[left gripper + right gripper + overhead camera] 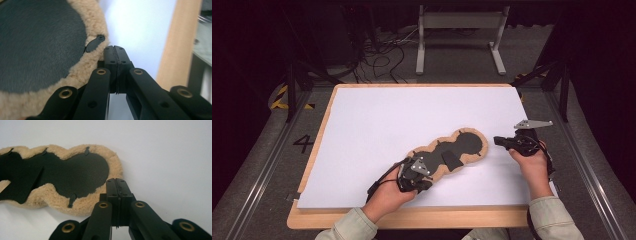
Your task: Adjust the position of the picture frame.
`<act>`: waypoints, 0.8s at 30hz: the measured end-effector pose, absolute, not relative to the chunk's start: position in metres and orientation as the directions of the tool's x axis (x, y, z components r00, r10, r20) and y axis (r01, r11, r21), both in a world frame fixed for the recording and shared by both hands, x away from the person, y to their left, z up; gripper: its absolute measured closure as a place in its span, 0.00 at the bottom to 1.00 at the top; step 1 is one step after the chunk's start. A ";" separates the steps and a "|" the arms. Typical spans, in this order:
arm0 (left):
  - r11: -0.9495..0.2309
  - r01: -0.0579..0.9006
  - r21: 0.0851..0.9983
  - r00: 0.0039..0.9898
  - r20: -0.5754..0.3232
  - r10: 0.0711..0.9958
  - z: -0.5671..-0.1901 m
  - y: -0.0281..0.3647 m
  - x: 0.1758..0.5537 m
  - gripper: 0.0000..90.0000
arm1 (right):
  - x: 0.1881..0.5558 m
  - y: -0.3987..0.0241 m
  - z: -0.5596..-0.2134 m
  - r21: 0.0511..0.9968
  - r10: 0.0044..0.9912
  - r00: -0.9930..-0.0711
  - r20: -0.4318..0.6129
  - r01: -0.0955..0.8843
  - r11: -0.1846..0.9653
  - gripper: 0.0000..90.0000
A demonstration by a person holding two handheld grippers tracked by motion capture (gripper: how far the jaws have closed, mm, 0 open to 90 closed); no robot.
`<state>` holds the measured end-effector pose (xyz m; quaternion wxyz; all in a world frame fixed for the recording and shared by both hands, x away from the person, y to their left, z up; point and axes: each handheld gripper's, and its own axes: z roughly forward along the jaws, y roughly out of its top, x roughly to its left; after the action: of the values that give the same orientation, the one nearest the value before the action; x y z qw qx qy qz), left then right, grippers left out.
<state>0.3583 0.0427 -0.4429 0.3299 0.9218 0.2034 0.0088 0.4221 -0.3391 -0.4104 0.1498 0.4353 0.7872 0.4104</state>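
Observation:
A long lobed pad (pixel 467 145) with a black middle and a tan fleece rim lies slantwise on the white board (pixel 412 115). A loose black flap (pixel 452 160) rests on its middle. My left gripper (pixel 426 184) is at the pad's near left end, shut with nothing between its jaws. In the left gripper view its tips (pixel 115 47) sit right beside the fleece rim (pixel 87 65), next to a small black tab (pixel 95 43). My right gripper (pixel 498 141) is shut and empty, just off the pad's far right end. Its tips (pixel 117 181) stand close to the fleece rim (pixel 116 167).
The board lies on a wooden table whose front edge (pixel 412 217) runs under my forearms; that wood edge (pixel 177 45) is close to the left gripper. Behind the table stand a metal frame (pixel 459 22) and floor cables (pixel 382 57).

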 end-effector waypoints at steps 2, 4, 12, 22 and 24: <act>-0.687 0.377 0.621 0.908 -0.104 0.405 -0.444 0.046 0.363 1.00 | 0.422 -0.339 -0.410 0.776 0.807 -0.577 0.121 0.562 0.286 1.00; -0.676 0.383 0.629 0.899 -0.086 0.429 -0.445 0.049 0.367 1.00 | 0.421 -0.338 -0.410 0.775 0.808 -0.577 0.123 0.564 0.285 1.00; -0.613 0.417 0.671 0.840 -0.028 0.541 -0.450 0.060 0.385 1.00 | 0.419 -0.336 -0.411 0.770 0.805 -0.582 0.114 0.564 0.299 1.00; -0.504 0.462 0.730 0.821 -0.138 0.554 -0.440 0.087 0.388 0.95 | 0.425 -0.327 -0.418 0.751 0.818 -0.570 0.083 0.575 0.325 1.00; -0.474 0.478 0.740 0.806 -0.154 0.572 -0.437 0.096 0.389 0.93 | 0.432 -0.324 -0.424 0.741 0.831 -0.553 0.065 0.584 0.330 1.00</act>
<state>0.3888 0.0964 -0.4368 0.4116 0.8565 0.3062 0.0572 0.4321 -0.3241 -0.4241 0.1657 0.4430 0.7986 0.3723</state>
